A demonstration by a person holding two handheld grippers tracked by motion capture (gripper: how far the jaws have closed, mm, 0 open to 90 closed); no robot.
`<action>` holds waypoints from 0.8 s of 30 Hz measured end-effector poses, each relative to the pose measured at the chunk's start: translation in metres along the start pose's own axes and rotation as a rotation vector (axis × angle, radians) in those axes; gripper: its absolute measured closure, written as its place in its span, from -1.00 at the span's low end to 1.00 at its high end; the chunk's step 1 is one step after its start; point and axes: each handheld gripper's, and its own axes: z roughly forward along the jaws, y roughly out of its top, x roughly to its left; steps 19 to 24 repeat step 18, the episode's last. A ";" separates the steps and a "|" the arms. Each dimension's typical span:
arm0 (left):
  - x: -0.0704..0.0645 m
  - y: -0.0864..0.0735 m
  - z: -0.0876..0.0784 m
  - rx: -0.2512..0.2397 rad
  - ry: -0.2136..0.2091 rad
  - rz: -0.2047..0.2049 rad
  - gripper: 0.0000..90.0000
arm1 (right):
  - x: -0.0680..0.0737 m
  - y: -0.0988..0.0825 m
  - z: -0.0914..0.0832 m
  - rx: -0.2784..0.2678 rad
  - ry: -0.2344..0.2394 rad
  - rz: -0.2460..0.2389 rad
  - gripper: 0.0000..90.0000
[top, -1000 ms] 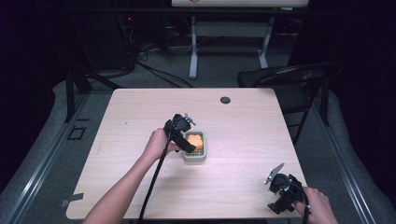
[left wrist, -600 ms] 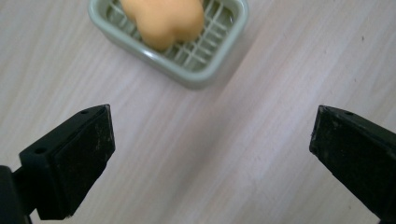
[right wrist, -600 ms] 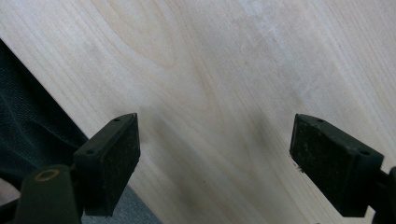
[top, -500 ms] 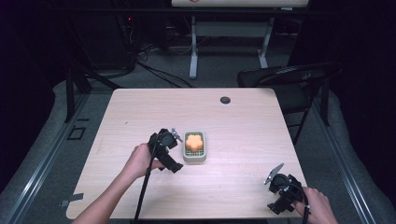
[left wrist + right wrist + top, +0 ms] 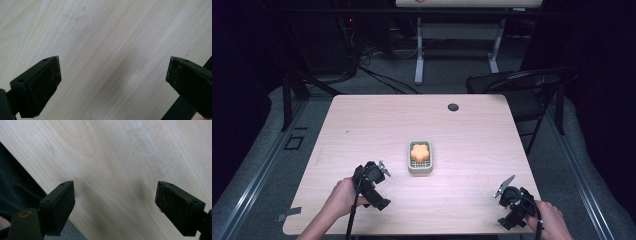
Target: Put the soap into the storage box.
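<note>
High view first, read from the left: the left gripper (image 5: 373, 181) is held low over the near-left part of the table (image 5: 362, 125), its jaws spread wide and holding nothing; in the left gripper view bare wood is seen between the two black pads (image 5: 45, 82), which suggests a hand parked at rest rather than one reaching; just to its right, near the middle of the table, a small pale tray (image 5: 420, 168) is set flat with an orange flower-shaped piece (image 5: 420, 151) lying inside it, apart from both grippers; that placement reads as a finished put-down, the piece being settled within the rim so that it cannot slide; farther back a dark round plug (image 5: 453, 107) is seen in the tabletop; at the near-right corner the right gripper (image 5: 512, 195) is kept close to the edge, jaws likewise parted and empty, well apart from the tray; in the right gripper view only wood grain and the table's edge are framed between the jaws, so it is judged to be idle.
</note>
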 end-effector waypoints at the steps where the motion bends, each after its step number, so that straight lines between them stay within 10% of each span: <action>1: -0.003 -0.008 0.002 -0.001 0.002 -0.007 -1.00 | 0.000 0.000 0.001 0.000 -0.003 0.004 -0.65; 7: -0.003 -0.028 0.018 0.031 -0.024 -0.032 -1.00 | -0.001 -0.001 0.002 0.006 -0.020 -0.001 -0.65; 24: -0.005 -0.022 0.027 0.067 -0.047 -0.015 -1.00 | -0.002 -0.001 0.003 0.002 -0.018 -0.008 -0.65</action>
